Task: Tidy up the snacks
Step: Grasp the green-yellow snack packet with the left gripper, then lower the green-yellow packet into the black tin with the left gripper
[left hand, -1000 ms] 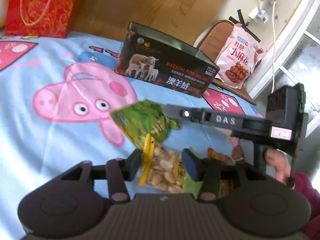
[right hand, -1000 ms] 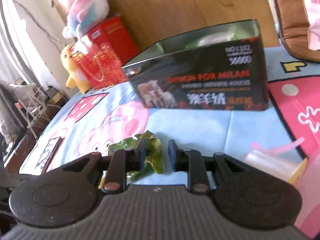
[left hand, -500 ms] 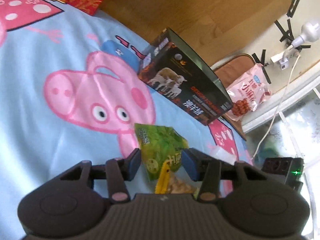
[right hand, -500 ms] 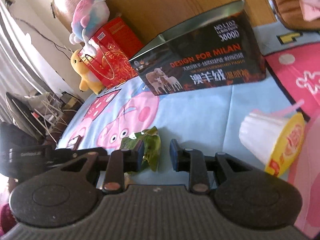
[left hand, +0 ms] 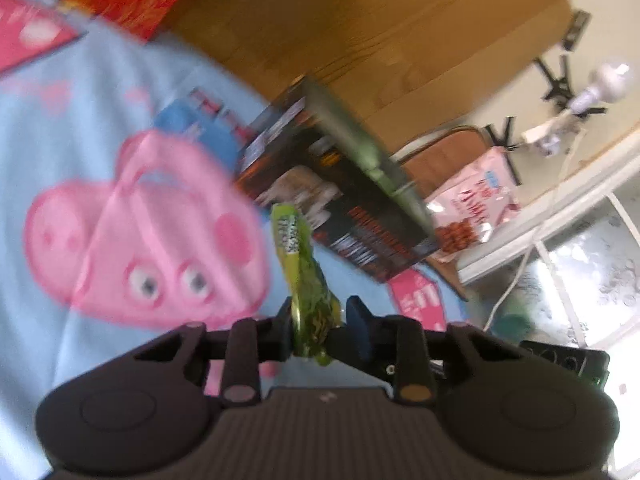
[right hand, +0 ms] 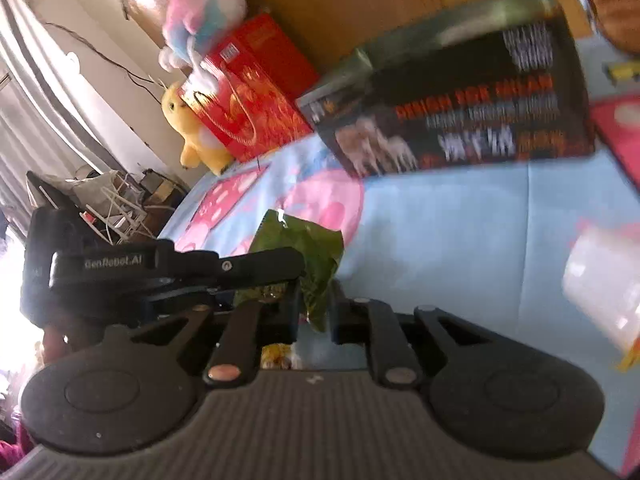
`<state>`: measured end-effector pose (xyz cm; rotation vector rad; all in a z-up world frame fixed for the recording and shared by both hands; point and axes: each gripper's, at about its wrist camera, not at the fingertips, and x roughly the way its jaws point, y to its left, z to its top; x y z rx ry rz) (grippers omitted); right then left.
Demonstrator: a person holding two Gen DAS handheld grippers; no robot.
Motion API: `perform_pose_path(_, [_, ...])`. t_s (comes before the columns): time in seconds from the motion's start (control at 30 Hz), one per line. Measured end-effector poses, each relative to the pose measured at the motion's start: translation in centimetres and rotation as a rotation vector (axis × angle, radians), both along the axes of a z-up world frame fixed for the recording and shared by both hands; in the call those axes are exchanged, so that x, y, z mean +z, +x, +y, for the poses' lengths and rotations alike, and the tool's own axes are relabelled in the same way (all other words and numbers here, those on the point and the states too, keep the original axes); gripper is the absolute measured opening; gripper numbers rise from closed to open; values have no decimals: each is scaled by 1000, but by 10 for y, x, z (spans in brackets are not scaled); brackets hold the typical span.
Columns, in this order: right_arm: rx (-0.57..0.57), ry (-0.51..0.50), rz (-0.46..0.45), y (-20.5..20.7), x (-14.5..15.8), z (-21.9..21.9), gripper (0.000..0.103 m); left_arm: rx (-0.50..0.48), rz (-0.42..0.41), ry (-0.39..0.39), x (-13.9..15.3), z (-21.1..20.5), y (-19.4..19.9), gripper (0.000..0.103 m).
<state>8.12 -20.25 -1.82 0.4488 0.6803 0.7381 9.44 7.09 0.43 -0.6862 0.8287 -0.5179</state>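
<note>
A green snack bag (left hand: 310, 280) stands edge-on between the fingers of my left gripper (left hand: 318, 320), whose jaws are closing and pinch its lower part. The same green snack bag (right hand: 308, 256) also sits between the fingers of my right gripper (right hand: 316, 316), which is shut on its crumpled end. In the right wrist view my left gripper (right hand: 288, 276) reaches in from the left and meets the bag. An open black tin box (left hand: 360, 216) stands beyond on the blue bedsheet (left hand: 60, 120). Both views are blurred.
A white and yellow cup (right hand: 600, 280) lies on the sheet at the right. A pink snack bag (left hand: 472, 208) leans beside a brown cushion behind the tin. A red gift bag (right hand: 248, 92) and plush toys (right hand: 200, 8) stand at the far edge against the wooden headboard.
Both grippers have closed on the green bag, which now stands edge-on instead of lying flat. The left gripper has swung and rolled; the right has barely moved.
</note>
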Motion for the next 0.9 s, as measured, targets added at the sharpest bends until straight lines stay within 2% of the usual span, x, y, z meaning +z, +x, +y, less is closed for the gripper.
perform_pose_path(0.13, [-40, 35, -84, 1, 21, -11, 17, -34, -80, 15, 31, -12, 13, 25])
perform_pose_path(0.33, [-146, 20, -210, 13, 46, -29, 17, -89, -161, 66, 66, -48, 56, 25])
perform_pose_path(0.5, [-243, -10, -237, 40, 51, -46, 17, -123, -159, 106, 66, -79, 98, 26])
perform_pose_path(0.63, [-292, -53, -234, 61, 45, -55, 19, -121, -136, 137, 54, -95, 125, 34])
perform_pose_path(0.73, [-314, -84, -246, 69, 39, -57, 22, -56, -139, 229, 49, -99, 132, 56])
perform_pose_path(0.8, [-341, -83, -269, 67, 37, -59, 30, 17, -190, 361, 54, -102, 127, 56])
perform_pose_path(0.83, [-361, -73, -283, 65, 36, -64, 32, 38, -218, 400, 57, -102, 124, 56])
perform_pose_path(0.9, [-391, -47, -298, 61, 36, -74, 34, 72, -242, 418, 61, -97, 117, 56])
